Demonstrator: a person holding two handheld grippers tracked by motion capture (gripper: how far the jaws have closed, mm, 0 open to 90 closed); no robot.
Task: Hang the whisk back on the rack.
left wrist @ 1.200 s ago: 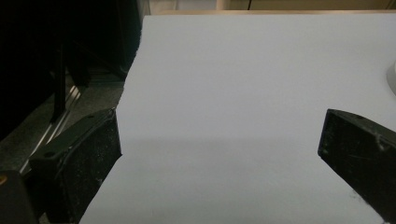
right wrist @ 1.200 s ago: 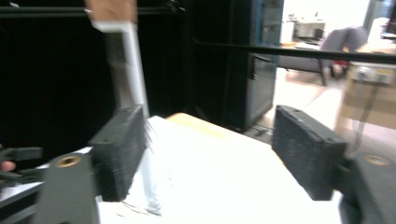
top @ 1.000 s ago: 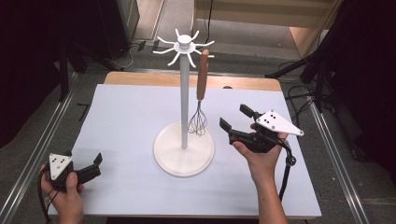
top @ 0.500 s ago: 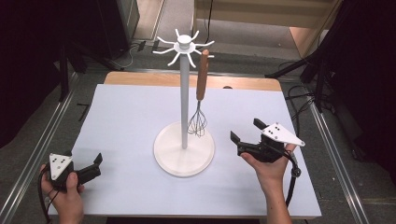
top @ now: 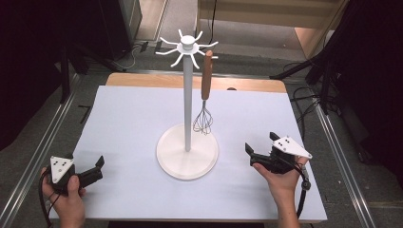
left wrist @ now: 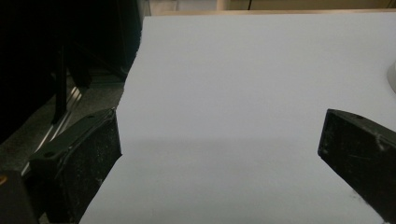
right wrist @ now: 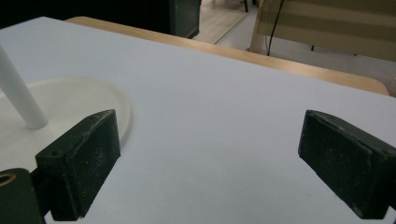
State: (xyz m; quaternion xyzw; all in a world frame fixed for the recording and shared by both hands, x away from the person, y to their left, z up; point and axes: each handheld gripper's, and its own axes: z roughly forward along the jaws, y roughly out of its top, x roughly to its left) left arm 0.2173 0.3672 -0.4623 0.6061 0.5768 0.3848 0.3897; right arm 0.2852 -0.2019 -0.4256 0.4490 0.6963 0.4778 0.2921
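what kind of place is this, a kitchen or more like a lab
More likely a lab or recording workspace than a kitchen. A bare white table framed by metal rails holds just a white hanging stand with one whisk, cables run over the floor, and a person holds a hand-held gripper in each hand.

A white-topped table carries a white stand at its centre.

The high view looks forward and down from above the near edge of the table, taking in the whole surface. Each gripper view sits low and close over the tabletop, facing its far edge. The right gripper view and the high view share the stand's base.
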